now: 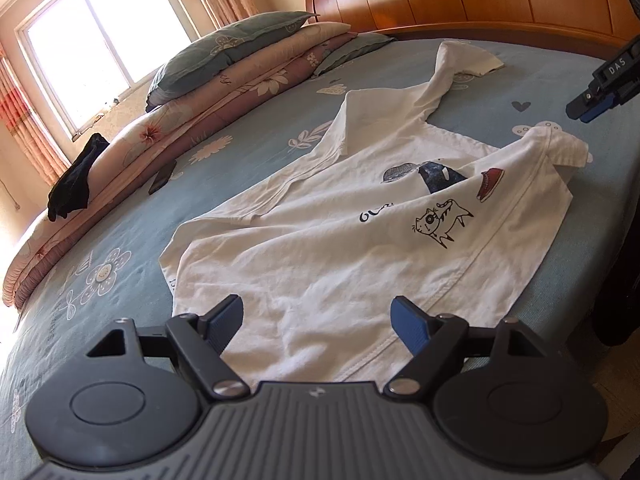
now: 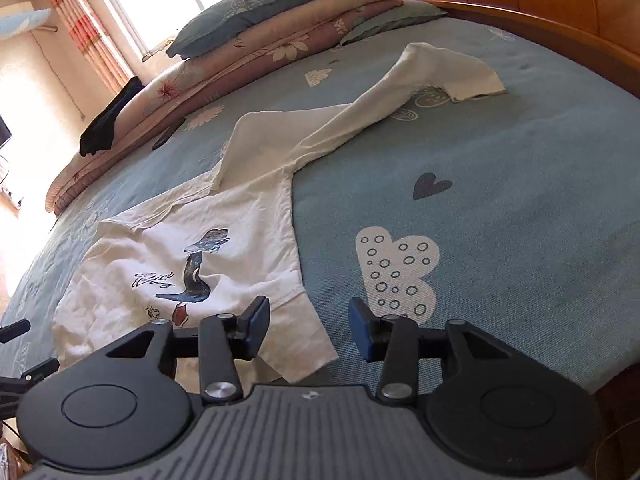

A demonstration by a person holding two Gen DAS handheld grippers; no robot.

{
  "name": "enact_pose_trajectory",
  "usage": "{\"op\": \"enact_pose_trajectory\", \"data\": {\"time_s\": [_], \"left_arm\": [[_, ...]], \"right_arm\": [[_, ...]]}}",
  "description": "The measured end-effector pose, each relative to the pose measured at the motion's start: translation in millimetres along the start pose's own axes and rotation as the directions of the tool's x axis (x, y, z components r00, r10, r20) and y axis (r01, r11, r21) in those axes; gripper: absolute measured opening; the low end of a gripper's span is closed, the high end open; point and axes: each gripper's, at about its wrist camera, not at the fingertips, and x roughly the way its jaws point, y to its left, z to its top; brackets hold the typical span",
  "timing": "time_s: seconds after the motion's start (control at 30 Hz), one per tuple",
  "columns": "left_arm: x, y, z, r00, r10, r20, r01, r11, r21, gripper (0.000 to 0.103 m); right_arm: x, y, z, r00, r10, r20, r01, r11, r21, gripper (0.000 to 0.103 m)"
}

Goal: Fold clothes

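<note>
white printed shirt (image 1: 360,248), half-folded, on bed

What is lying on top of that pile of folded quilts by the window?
A grey-green pillow sits on the folded quilts, and a dark garment drapes over their near end. Anything between the layers is hidden.

White shirt (image 1: 320,248) printed with black cat, red shoe; blue bedsheet (image 2: 500,168) with pale hearts, flowers. Floral pink quilt (image 1: 168,128); grey-green pillow (image 1: 224,52).
</note>
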Motion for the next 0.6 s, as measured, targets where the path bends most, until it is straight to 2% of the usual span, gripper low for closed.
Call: {"op": "enact_pose_trajectory", "data": {"time_s": [0.03,0.1,0.17,0.2,0.27,0.37,0.5,0.57,0.6], "left_arm": [[0.6,4.5,-2.0,1.000,0.019,-0.010,-0.019,1.000,-0.010,0.081],[1.4,25.7,-8.3,0.999,0.026,-0.040,-0.030,0.995,-0.099,0.081],[2.1,48.3,-14.9,0.997,0.028,-0.072,-0.041,0.980,-0.194,0.081],[2.4,59.6,-18.2,0.996,0.027,-0.088,-0.048,0.969,-0.240,0.081],[2.8,90.2,-31.7,0.994,-0.005,-0.110,-0.038,0.922,-0.384,0.081],[6.8,123.4,-52.3,0.989,-0.069,-0.129,-0.014,0.834,-0.552,0.081],[16.4,149.8,-73.7,0.980,-0.162,-0.115,0.037,0.716,-0.697,0.082],[23.9,154.7,-78.0,0.979,-0.176,-0.102,0.050,0.694,-0.718,0.082],[27.7,156.6,-77.4,0.981,-0.162,-0.111,0.037,0.708,-0.705,0.082]], "right_arm": [[2.7,11.6,-2.4,1.000,0.020,0.006,-0.020,0.999,-0.042,0.060],[10.2,31.0,-8.0,0.997,0.070,0.012,-0.068,0.991,-0.117,0.062],[21.5,47.7,-15.0,0.991,0.134,0.011,-0.130,0.976,-0.176,0.069],[26.7,53.1,-18.4,0.986,0.169,0.012,-0.164,0.968,-0.189,0.069],[37.9,58.2,-26.1,0.970,0.243,0.005,-0.239,0.956,-0.172,0.070],[53.0,64.0,-39.0,0.946,0.325,-0.009,-0.323,0.937,-0.133,0.070],[62.2,82.8,-47.7,0.955,0.296,-0.030,-0.296,0.934,-0.200,0.076],[65.3,89.5,-51.6,0.956,0.290,-0.037,-0.291,0.931,-0.221,0.079],[66.6,92.3,-53.4,0.959,0.281,-0.038,-0.282,0.932,-0.229,0.079]]}}
